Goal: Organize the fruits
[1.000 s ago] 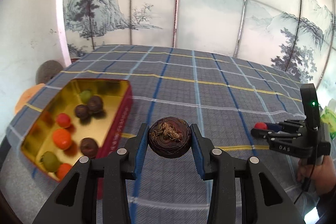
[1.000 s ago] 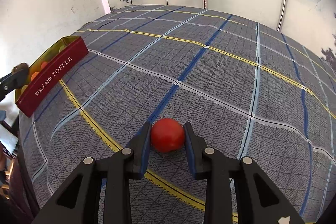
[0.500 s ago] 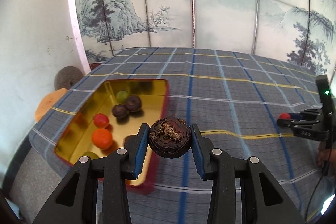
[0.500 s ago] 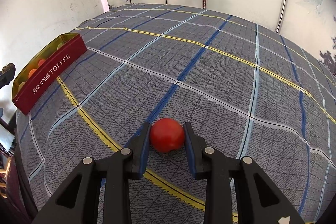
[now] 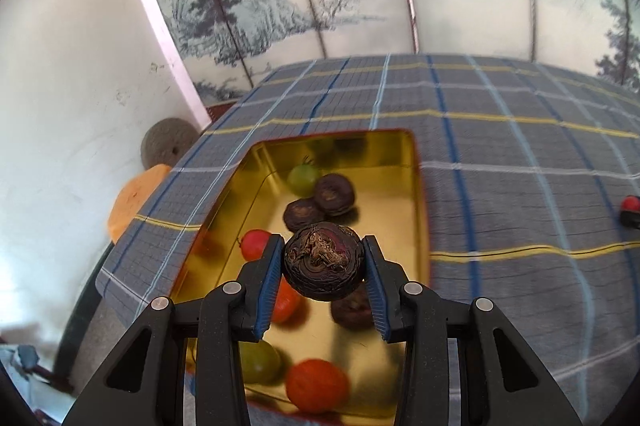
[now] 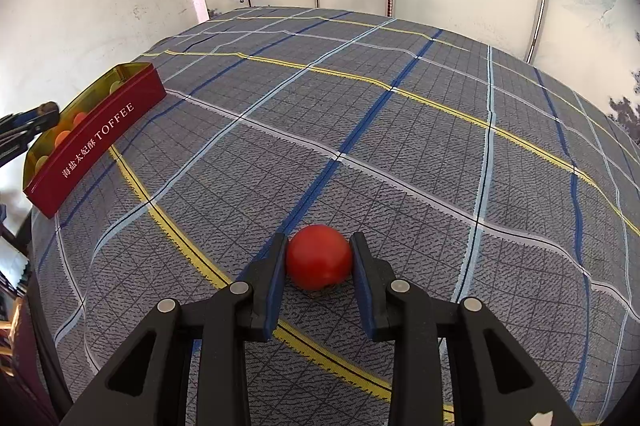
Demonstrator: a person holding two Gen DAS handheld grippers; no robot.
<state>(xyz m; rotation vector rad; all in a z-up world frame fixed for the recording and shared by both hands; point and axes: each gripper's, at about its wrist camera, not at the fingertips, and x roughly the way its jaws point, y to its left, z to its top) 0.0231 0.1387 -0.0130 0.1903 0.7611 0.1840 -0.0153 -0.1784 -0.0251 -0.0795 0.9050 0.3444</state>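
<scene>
The red tin (image 6: 96, 138) bears white Chinese characters and the word "TOFFEE" on its side.

Both the left gripper (image 5: 324, 268) and right gripper (image 6: 319, 260) are black, with triangular cutouts, silver screws and seemingly ribbed blue pads (image 5: 267, 290).

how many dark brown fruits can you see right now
4: one gripped in the left gripper over the tin, two touching at its far end, one partly hidden beneath the held one.
</scene>
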